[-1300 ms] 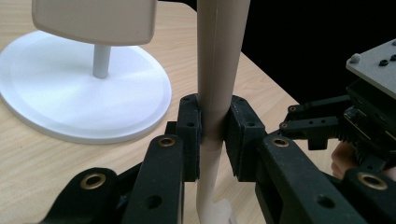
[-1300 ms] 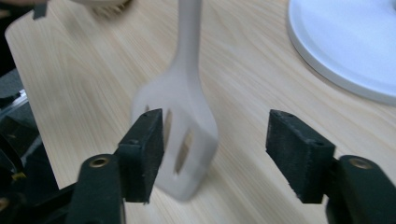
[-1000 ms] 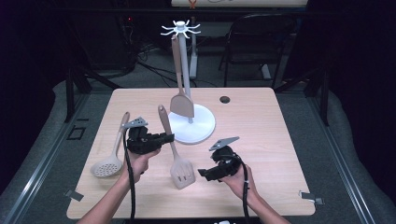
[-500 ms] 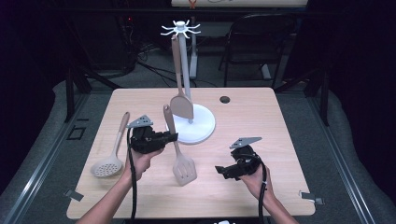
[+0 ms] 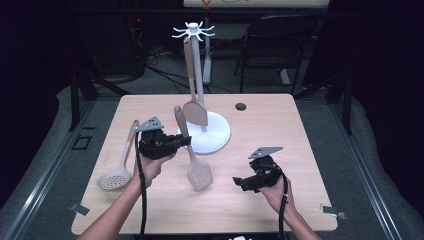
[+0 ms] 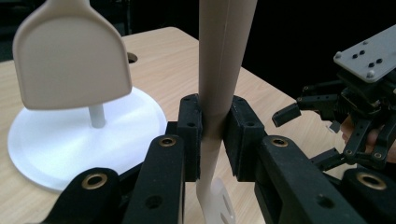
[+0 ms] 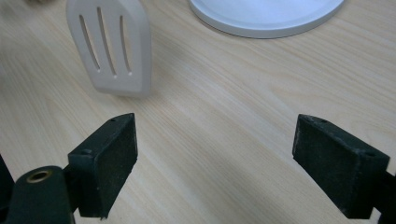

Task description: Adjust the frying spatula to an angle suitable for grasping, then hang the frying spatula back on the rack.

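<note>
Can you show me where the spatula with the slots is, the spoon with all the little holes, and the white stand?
slotted spatula (image 5: 199,175), high view, on its slotted blade.
holey spoon (image 5: 115,178), high view, on its round bowl.
white stand (image 5: 218,134), high view, on its round base.

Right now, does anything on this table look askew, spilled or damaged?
Nothing spilled or damaged. The slotted spatula stands tilted only because the left gripper clamps its handle. The skimmer lies flat, another spatula hangs on the rack, and the right gripper is open.
</note>
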A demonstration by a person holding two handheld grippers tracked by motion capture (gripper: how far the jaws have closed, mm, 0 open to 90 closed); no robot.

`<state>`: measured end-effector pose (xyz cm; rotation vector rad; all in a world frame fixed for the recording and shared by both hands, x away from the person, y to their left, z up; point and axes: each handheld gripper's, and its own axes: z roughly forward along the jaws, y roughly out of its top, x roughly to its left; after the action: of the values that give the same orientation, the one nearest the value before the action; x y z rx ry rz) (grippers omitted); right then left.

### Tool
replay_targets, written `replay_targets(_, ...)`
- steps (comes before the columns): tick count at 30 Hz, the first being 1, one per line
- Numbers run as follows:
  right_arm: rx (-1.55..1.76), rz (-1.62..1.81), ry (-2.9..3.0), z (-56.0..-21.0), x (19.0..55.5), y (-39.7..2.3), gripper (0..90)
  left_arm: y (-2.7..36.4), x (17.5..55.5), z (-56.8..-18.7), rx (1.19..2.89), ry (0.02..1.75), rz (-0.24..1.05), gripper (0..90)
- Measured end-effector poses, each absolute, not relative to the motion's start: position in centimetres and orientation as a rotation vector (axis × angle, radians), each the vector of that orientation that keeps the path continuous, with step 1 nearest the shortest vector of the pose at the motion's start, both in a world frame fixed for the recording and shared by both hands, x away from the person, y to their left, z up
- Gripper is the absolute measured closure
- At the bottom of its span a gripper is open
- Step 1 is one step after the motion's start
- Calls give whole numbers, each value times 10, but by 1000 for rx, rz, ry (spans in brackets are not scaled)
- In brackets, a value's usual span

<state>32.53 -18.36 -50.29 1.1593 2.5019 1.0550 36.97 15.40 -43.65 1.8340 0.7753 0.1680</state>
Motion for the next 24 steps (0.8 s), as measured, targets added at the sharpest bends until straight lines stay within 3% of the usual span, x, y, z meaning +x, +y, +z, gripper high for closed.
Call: replay_targets(24, 1154, 1024, 2518, -508, 330, -185, 141, 140, 389, -405, 1878, 709, 228, 774)
